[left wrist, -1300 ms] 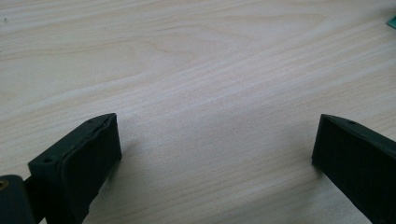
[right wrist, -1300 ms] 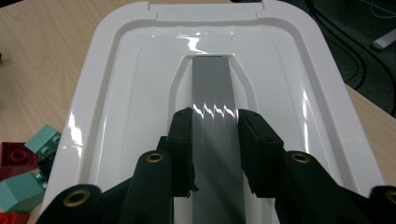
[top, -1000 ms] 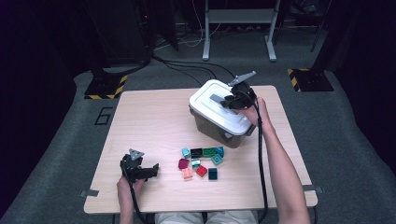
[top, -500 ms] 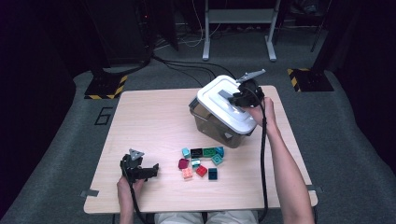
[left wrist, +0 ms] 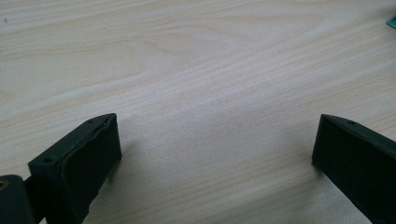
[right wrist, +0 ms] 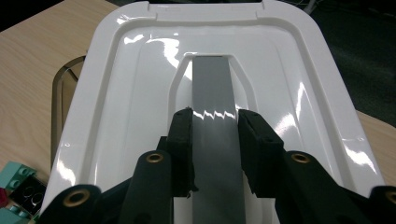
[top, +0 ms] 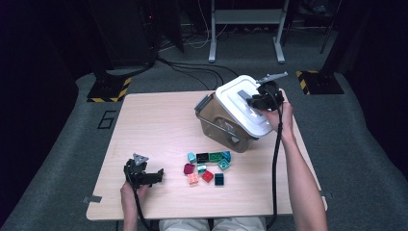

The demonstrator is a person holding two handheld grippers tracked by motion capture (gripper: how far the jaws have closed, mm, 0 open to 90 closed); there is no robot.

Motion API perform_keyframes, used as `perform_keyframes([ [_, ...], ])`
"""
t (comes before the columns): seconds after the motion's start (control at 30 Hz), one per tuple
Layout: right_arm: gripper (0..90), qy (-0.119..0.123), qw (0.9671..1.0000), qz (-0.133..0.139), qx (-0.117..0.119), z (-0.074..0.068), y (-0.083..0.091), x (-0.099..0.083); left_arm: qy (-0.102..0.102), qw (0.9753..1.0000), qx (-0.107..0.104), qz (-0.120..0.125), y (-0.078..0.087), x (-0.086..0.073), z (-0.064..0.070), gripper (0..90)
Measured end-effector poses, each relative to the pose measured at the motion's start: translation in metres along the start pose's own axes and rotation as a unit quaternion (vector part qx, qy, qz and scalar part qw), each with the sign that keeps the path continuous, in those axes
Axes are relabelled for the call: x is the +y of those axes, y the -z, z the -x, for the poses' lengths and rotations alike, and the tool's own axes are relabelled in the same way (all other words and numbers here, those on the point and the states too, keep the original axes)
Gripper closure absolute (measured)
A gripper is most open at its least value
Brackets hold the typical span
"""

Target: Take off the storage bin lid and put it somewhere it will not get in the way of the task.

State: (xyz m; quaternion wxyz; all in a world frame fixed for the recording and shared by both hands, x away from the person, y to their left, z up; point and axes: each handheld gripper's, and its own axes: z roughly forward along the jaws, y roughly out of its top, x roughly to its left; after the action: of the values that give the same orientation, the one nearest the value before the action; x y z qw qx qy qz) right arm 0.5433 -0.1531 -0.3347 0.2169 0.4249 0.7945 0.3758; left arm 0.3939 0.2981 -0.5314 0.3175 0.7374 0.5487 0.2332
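A clear plastic bin point(top: 226, 126) with a white lid point(top: 243, 109) stands tilted at the table's right, its near-left edge low. My right gripper point(top: 255, 102) is shut on the lid's grey handle point(right wrist: 214, 100), one jaw on each side of the strip. Several toy bricks point(top: 208, 165) in teal, red, pink and black lie loose on the wood just in front of the bin. My left gripper point(top: 159, 174) rests near the front left of the table, open, with bare wood between its fingers point(left wrist: 88, 154).
The wooden table point(top: 154, 125) has open room across its left half and middle. Dark floor, cables and a metal stand leg point(top: 211, 33) lie beyond the far edge. A black-and-yellow marked base point(top: 108, 89) sits off the far left corner.
The right gripper has lifted the lid by its handle, and the whole bin has tipped up and shifted right and away. The left gripper has stayed put.
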Motion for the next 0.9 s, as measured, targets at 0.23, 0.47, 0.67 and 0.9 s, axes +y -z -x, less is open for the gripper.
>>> perform_keyframes([
  [0.23,66.9,-0.02,0.9996,0.006,-0.02,0.013,0.011,-0.008,0.001,1.0,0.0,-0.001,0.0,0.0,0.0,1.0],
  [0.47,66.9,-0.04,0.9984,0.007,-0.039,0.022,0.016,-0.016,0.001,1.0,0.0,0.0,0.0,0.0,0.0,1.0],
  [0.67,66.9,-0.056,0.9967,0.01,-0.058,0.034,0.023,-0.026,0.0,1.0,0.0,0.0,0.0,0.0,0.0,1.0],
  [0.9,66.9,-0.079,0.9934,0.011,-0.083,0.047,0.03,-0.035,0.0,1.0,0.0,0.0,0.0,0.0,0.0,1.0],
])
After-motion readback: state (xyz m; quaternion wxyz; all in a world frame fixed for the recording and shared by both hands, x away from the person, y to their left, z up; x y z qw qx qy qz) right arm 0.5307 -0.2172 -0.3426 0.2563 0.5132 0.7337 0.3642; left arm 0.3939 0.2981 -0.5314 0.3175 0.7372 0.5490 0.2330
